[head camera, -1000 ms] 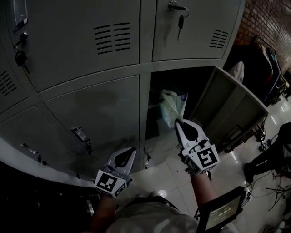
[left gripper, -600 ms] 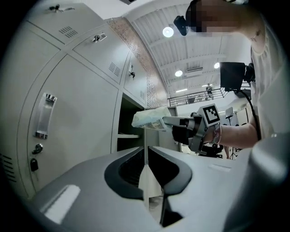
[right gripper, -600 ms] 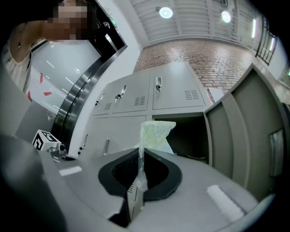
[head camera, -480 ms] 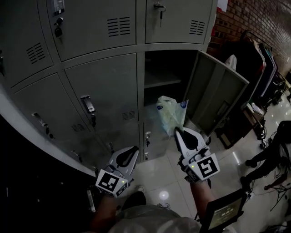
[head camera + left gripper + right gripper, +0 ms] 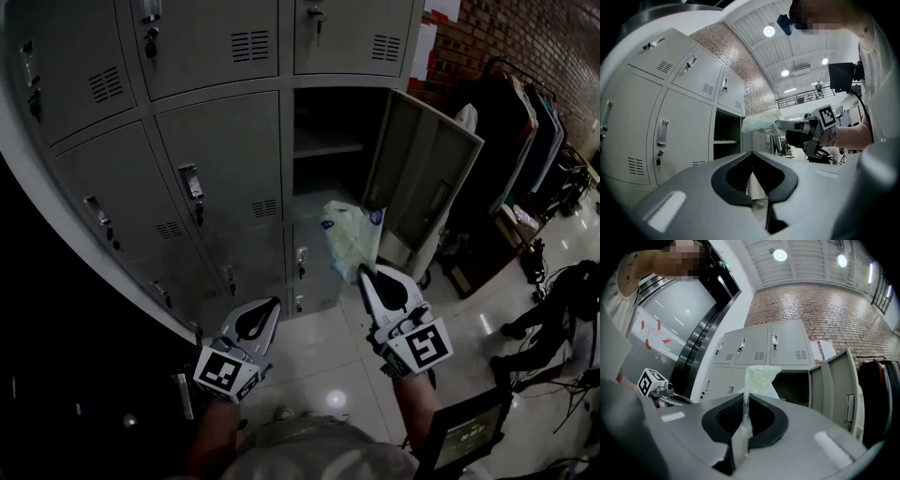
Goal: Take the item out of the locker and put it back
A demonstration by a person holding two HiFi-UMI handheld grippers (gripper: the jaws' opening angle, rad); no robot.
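Grey steel lockers point(image 5: 216, 169) are filling the upper left of the head view, and one locker point(image 5: 323, 117) near the middle is standing open, its door point(image 5: 422, 183) swinging out toward three o'clock. Inside it, a shelf point(image 5: 323, 145) is lying bare across the dark compartment.

The right gripper point(image 5: 364, 272) is clenching its jaws on the lower edge of a pale, crinkled plastic bag point(image 5: 352, 234). The bag is sticking up at twelve o'clock from the jaw tips, outside the locker, in front of the lower part of the opening and partly covering the closed compartment beneath. In the right gripper view the film of the bag point(image 5: 759, 376) is running down between the two closed jaws of the right gripper point(image 5: 743, 399), with the open compartment showing at two o'clock behind it.

The left gripper point(image 5: 274, 303) is hovering at eight o'clock from the right one, apart from the bag and the lockers. In the left gripper view its jaws point(image 5: 751, 153) are pressing together with nothing between them, and the bag point(image 5: 761, 121) is showing at one o'clock beyond them.

A glossy floor point(image 5: 328, 356) is spreading below both grippers. A brick wall point(image 5: 525, 37) and a clothes rack point(image 5: 525, 131) are standing at two o'clock from the locker.
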